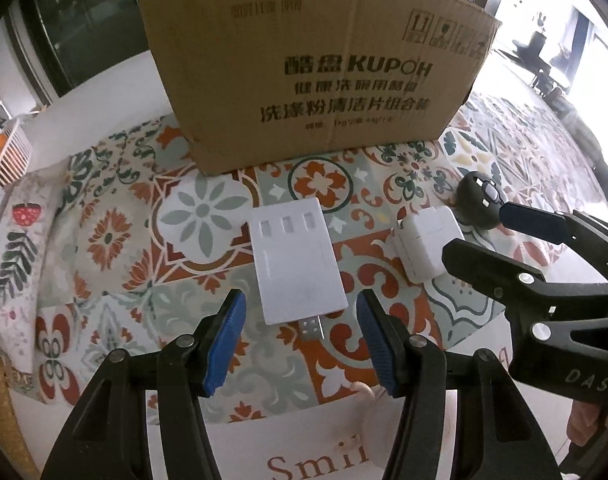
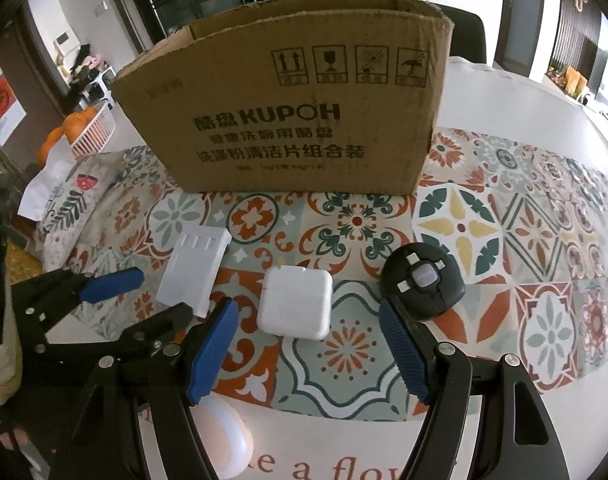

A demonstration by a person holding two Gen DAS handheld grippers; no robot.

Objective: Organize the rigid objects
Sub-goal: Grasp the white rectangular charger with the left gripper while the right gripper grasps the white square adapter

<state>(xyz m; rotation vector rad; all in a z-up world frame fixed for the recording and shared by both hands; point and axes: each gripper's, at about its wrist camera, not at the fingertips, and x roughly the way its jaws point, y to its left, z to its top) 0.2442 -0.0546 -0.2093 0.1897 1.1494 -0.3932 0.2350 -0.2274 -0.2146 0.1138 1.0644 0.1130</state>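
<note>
White charger (image 2: pixel 294 307) lies between right gripper's (image 2: pixel 307 336) open fingers.

wrist views, steeply downward, sharing cardboard box (image 1: pixel 315 72)

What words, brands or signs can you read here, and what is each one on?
"KUPOH": cardboard box, among Chinese lines I cannot read surely.
Four handling symbols: box's upper right corner; captions too small.
"Smil", cut off: white mat edge.
"e a flo", cut off: same mat.
"DAS": right gripper body.
</note>
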